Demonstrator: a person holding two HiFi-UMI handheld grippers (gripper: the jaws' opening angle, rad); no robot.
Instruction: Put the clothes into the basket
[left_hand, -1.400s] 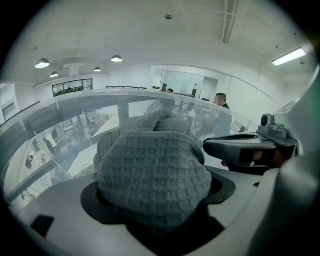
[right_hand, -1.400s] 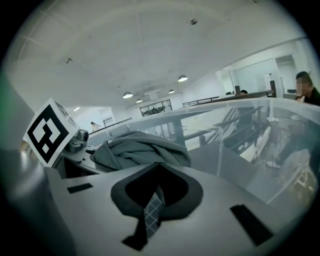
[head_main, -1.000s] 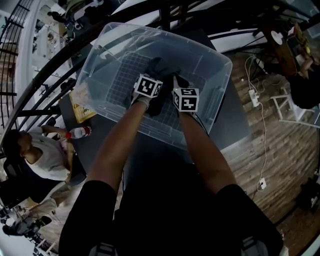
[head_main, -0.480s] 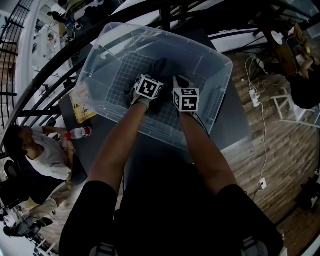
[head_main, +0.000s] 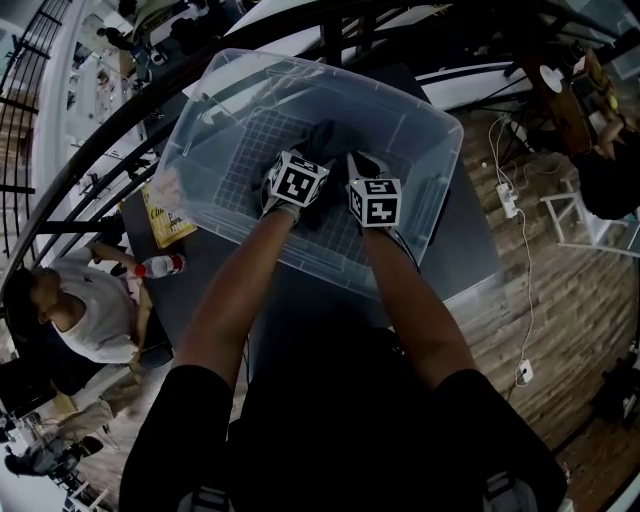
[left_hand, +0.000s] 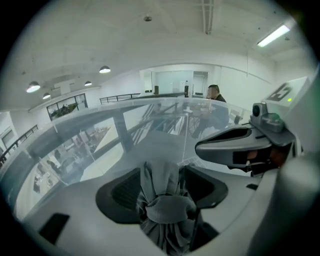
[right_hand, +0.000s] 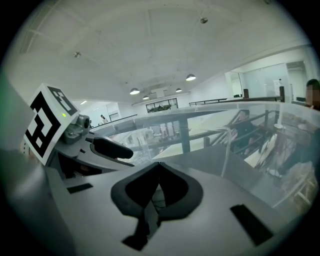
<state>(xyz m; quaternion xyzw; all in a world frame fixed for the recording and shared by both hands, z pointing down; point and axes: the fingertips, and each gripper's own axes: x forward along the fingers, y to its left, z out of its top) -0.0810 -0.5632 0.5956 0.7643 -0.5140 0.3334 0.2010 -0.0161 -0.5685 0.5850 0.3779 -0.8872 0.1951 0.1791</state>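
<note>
Clear basket (head_main: 215, 95) walls ring both tools on the dark worktop (head_main: 465, 250). A bottle (head_main: 158, 265) lies outside, well left of the left tool (left_hand: 164, 176). Its jaws are closing on the bunched grey garment (left_hand: 167, 207), long axis along the jaws. Right tool (right_hand: 159, 170) is narrow, seemingly pinching a thin fold.

The camera on the left gripper (left_hand: 165, 186) sat just behind its closing jaws, very near the grey cloth (left_hand: 167, 207) between them. It faced forward and slightly upward through the wall of the clear basket (head_main: 190, 150). The camera on the right gripper (right_hand: 159, 169) sat and faced likewise. Each of these views caught the other gripper at its side. The head camera looked steeply down from above and behind both, farther off, and all three views shared the basket.
</note>
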